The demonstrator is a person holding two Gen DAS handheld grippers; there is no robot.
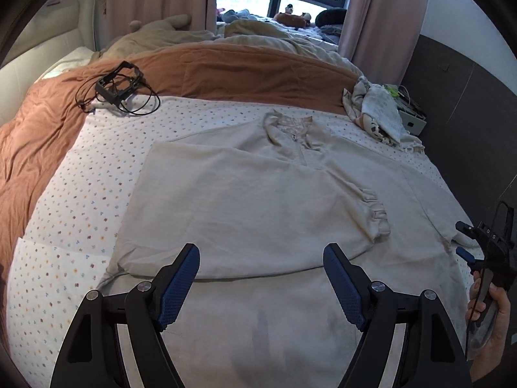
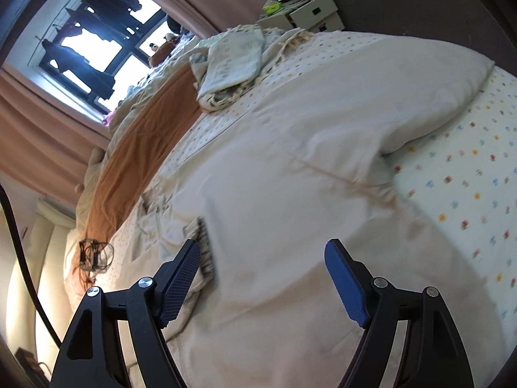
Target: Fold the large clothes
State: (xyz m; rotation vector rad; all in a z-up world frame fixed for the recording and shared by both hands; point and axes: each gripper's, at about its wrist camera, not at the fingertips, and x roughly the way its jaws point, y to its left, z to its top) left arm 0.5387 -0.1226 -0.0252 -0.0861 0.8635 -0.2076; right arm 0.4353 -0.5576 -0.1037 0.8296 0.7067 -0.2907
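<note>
A large beige sweatshirt [image 1: 258, 200] lies flat on the dotted bed sheet [image 1: 80, 200], collar [image 1: 290, 129] at the far side. Its left sleeve is folded across the chest, with the ruffled cuff [image 1: 376, 216] near the middle right. My left gripper [image 1: 261, 255] is open and empty just above the garment's lower part. My right gripper [image 2: 262, 252] is open and empty over the sweatshirt [image 2: 290, 194] near its right sleeve [image 2: 404, 97]. The right gripper also shows in the left wrist view [image 1: 468, 245] at the garment's right edge, held by a hand.
A black device with cables [image 1: 119, 87] lies at the far left of the sheet. A pile of small folded cloths [image 1: 381, 113] sits at the far right. A rust-brown blanket [image 1: 226, 68] runs behind. A bedside stand [image 2: 310, 13] is beyond the bed.
</note>
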